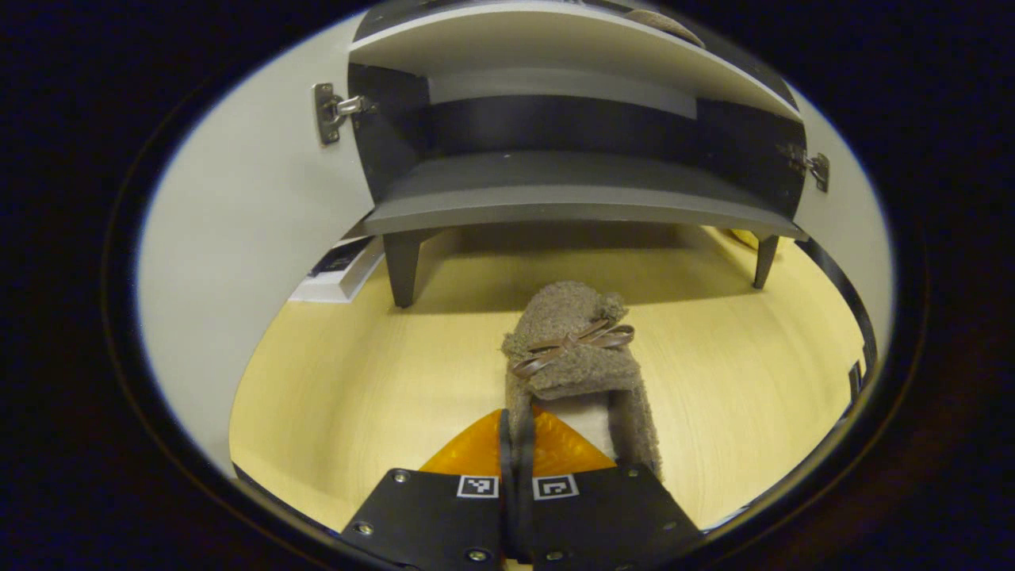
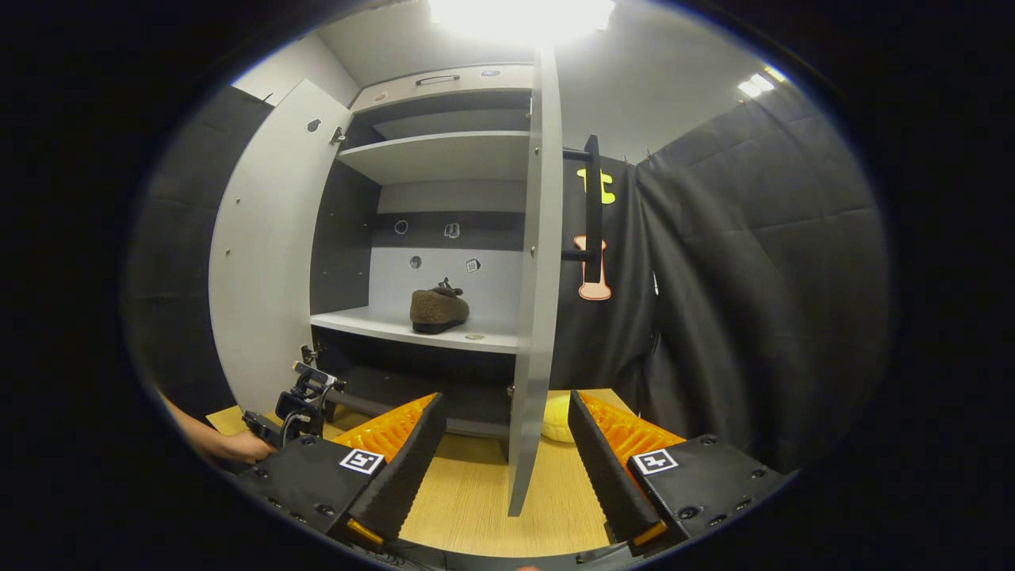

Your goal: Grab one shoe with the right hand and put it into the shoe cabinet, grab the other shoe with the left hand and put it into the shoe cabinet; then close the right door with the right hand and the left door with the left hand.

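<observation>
Gripping, left gripper view: the left gripper (image 1: 515,444) has its two fingers drawn together on the near left side wall of a fuzzy brown shoe (image 1: 575,357), at the heel opening
Shoe on the floor: it lies on the pale wooden floor (image 1: 357,396), toe pointing away toward the shoe cabinet (image 1: 571,190), with a thin brown bow (image 1: 572,343) across its top
Cabinet from here: it stands just beyond the shoe on dark legs (image 1: 402,266), its lowest shelf bare and grey; the left door (image 1: 230,214) hangs swung out, a metal hinge (image 1: 333,111) near its top
Right gripper view, tongs: the right gripper (image 2: 507,452) has its fingers spread wide apart, nothing between them but the edge of the right door (image 2: 535,317), which stands apart from both
Second shoe: a brown shoe in the cabinet (image 2: 438,309) sits on the white middle shelf (image 2: 412,329), toward the right side of it
Doors: both stand swung out, the left door (image 2: 266,254) angled away at the left
Other gripper: the left gripper (image 2: 289,412) shows low at the left, near the floor, with a hand (image 2: 222,446) behind it
Backdrop: black cloth (image 2: 753,277) hangs to the right of the cabinet
</observation>
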